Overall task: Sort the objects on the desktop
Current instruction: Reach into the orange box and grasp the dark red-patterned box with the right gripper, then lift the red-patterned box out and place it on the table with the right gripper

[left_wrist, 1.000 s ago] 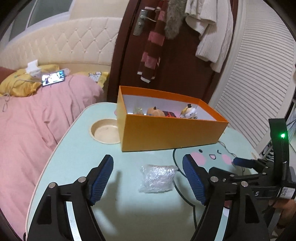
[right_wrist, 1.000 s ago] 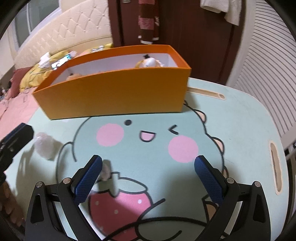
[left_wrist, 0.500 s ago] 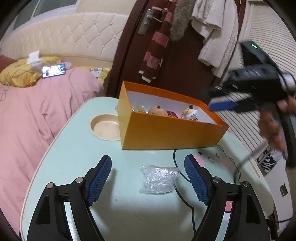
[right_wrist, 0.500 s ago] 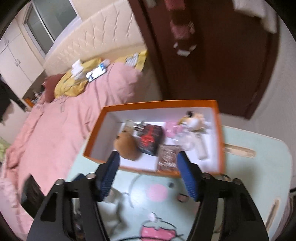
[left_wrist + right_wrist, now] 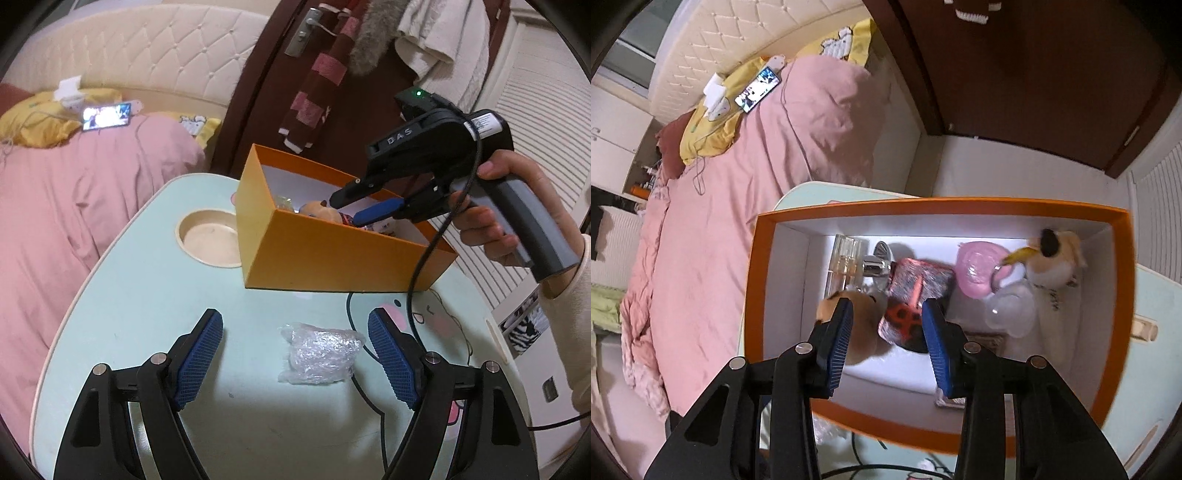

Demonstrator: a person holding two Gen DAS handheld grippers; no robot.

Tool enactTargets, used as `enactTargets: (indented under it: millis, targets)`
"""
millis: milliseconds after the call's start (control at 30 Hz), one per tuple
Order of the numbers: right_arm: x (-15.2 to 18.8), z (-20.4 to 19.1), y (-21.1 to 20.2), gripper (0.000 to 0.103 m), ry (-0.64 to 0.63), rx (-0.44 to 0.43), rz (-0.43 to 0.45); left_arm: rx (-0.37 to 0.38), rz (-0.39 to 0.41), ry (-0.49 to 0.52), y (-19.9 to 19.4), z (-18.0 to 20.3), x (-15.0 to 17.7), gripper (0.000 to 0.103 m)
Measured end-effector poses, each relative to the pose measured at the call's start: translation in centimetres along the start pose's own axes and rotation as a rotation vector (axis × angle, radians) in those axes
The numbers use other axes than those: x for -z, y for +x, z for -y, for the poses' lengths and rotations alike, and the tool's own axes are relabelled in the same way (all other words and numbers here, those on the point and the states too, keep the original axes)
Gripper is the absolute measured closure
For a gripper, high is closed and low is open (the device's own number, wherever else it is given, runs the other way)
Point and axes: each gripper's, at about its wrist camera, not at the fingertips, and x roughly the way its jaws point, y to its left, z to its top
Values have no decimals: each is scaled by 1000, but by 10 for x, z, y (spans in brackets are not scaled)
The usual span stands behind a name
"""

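The left gripper (image 5: 295, 354) is hovering released around the crinkled plastic bag (image 5: 319, 352) lying on the counter (image 5: 147, 295), while beyond it the right gripper (image 5: 886, 332) is closing empty-jawed over the orange box (image 5: 332, 258) collecting sorted trinkets.

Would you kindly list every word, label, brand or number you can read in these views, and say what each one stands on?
"DAS": raised letters on the black body of the right claw, seen from the left wrist view.
White sticker on the same claw's body: print too small to read.
Red and black packet in the orange box: markings blurred, unreadable.
Lit phone screen on the bed: picture only, nothing legible.
Nothing else is readable.
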Motion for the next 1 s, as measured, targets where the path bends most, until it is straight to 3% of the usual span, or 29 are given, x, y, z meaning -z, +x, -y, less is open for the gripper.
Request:
enactTargets:
  millis: [333, 500, 633, 833, 1000]
  targets:
    - [-8, -2, 5, 63, 20, 183, -23, 15, -8, -25, 0, -5, -1, 23]
    - [-7, -4, 23, 61, -11, 173, -88, 12, -4, -17, -1, -4, 0, 23]
    - [-7, -10, 34, 60, -81, 199, -83, 7, -5, -13, -1, -3, 0, 23]
    - [-2, 1, 22, 61, -44, 130, -24, 6, -9, -18, -1, -4, -1, 23]
    - [11, 2, -23, 61, -27, 37, 117, -2, -7, -8, 0, -2, 0, 23]
